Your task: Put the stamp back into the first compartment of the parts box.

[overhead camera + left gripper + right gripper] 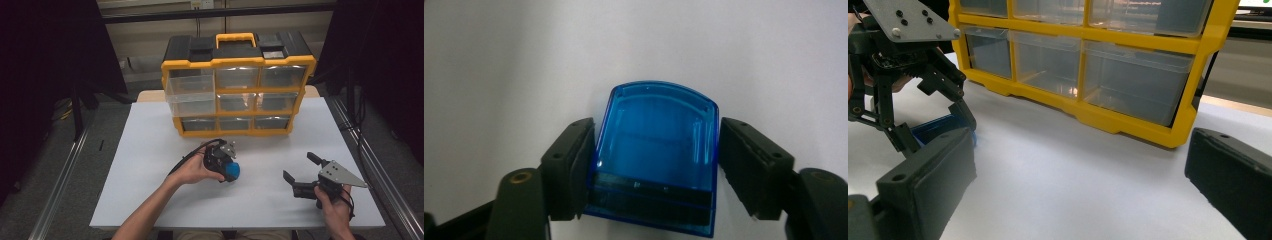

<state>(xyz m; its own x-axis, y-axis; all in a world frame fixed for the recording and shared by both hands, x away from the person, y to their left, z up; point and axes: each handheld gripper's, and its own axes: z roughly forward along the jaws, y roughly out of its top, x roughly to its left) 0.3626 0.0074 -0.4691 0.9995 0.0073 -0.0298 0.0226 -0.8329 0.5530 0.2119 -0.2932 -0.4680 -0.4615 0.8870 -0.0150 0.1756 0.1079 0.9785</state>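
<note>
Nearest the high camera, a forearm and hand are seen rising from the lower edge; beyond them the white bench [150,150] is spread, with the yellow organizer [239,85] stood at its far side, one upper-left drawer [191,92] pulled out; the right gripper [300,175] is held wide open and empty, well apart; the left gripper [656,165] is pointed down on the blue box [659,150], which lies on the bench squarely between its jaws; both pads are set against its sides, so a grip is judged made.
</note>
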